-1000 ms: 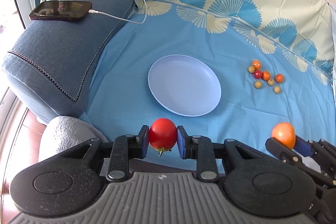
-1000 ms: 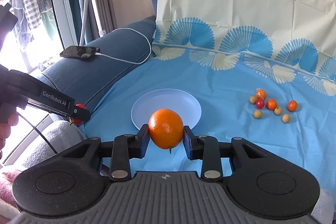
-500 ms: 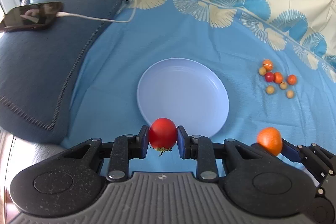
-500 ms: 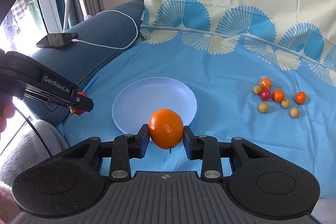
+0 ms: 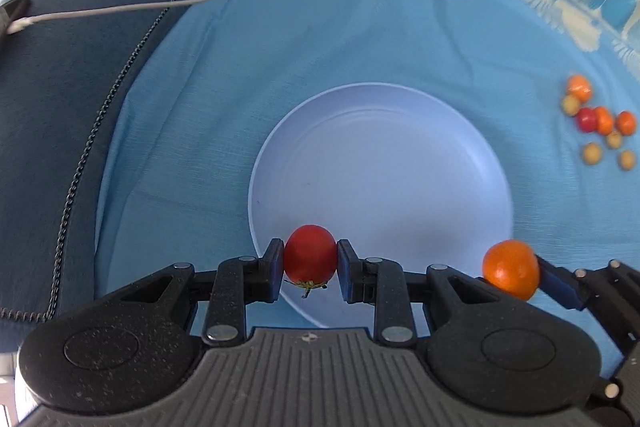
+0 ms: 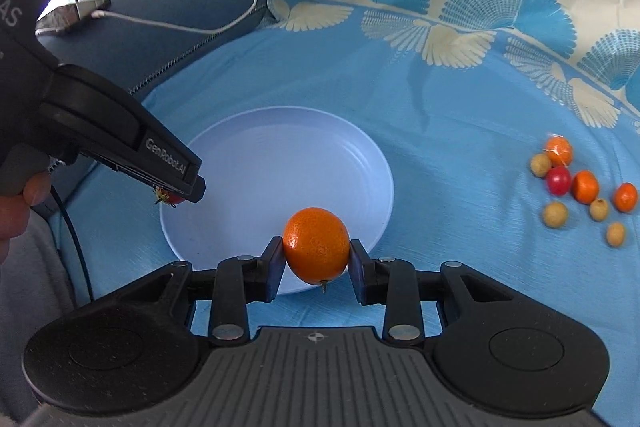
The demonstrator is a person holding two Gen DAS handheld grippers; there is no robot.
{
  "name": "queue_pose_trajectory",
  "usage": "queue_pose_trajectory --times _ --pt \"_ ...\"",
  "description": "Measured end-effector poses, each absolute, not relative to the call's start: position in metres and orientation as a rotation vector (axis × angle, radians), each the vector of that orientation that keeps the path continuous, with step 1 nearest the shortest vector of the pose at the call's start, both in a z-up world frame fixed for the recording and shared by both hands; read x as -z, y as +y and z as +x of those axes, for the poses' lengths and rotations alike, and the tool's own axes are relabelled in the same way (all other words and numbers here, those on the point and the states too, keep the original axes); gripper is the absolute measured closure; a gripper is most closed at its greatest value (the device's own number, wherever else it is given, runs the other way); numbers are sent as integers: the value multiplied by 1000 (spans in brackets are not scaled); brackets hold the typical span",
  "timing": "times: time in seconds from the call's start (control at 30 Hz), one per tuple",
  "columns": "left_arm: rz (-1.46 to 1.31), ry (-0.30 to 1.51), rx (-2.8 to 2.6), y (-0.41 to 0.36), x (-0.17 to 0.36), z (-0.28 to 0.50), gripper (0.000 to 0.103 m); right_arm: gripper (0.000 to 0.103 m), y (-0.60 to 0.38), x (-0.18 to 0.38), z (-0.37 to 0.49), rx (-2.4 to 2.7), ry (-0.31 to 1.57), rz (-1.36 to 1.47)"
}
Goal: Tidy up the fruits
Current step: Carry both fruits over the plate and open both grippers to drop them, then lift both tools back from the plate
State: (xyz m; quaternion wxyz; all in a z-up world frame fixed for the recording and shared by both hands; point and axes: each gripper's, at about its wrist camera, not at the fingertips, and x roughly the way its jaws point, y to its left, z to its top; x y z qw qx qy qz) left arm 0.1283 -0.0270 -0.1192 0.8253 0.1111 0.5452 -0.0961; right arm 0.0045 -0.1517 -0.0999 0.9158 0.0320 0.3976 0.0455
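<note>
My left gripper (image 5: 310, 269) is shut on a red tomato (image 5: 310, 253) and holds it above the near left rim of a pale blue plate (image 5: 380, 163). My right gripper (image 6: 316, 265) is shut on an orange (image 6: 316, 245) above the plate's (image 6: 280, 151) near rim. In the left wrist view the orange (image 5: 510, 269) shows at the plate's near right edge. In the right wrist view the left gripper (image 6: 176, 193) hangs over the plate's left rim with the tomato (image 6: 172, 198) mostly hidden.
A cluster of several small orange, red and tan fruits (image 6: 576, 189) lies on the blue cloth (image 6: 440, 99) right of the plate, also in the left wrist view (image 5: 600, 123). A phone (image 6: 72, 15) on a white cable (image 6: 224, 27) rests on the dark sofa arm (image 5: 60, 67) at left.
Both grippers have moved forward and down toward the plate with their fruit still held. The plate looks larger and closer in both views.
</note>
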Motion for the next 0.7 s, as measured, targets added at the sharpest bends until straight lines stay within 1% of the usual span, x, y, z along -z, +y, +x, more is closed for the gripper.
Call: queue_pose_trajectory --times 0.07,0.13,0.17,0.2,0.23,0.3,0.33,0.5,0.7 --pt "263 1164 191 -28 127 135 72 67 -150 105 13 -101 829 58" --pt "268 1158 184 -27 127 141 65 67 -148 108 20 -100 831 43" --pt "260 1154 190 -27 124 143 45 66 -148 108 24 -101 830 39" --pt "246 1142 187 -25 118 144 13 56 -148 105 26 -103 820 41" --pt "231 1114 176 -22 111 142 2 39 -148 102 27 -103 807 43" --pt "213 1037 171 -15 92 133 0 21 -150 90 25 -86 765 45" --pt "221 1024 182 -12 84 128 0 17 -151 83 22 -72 745 42" --pt "235 1002 167 3 56 88 0 6 -155 53 -14 -64 722 68" --pt "213 1023 129 24 40 23 0 2 -144 29 -79 -55 697 82"
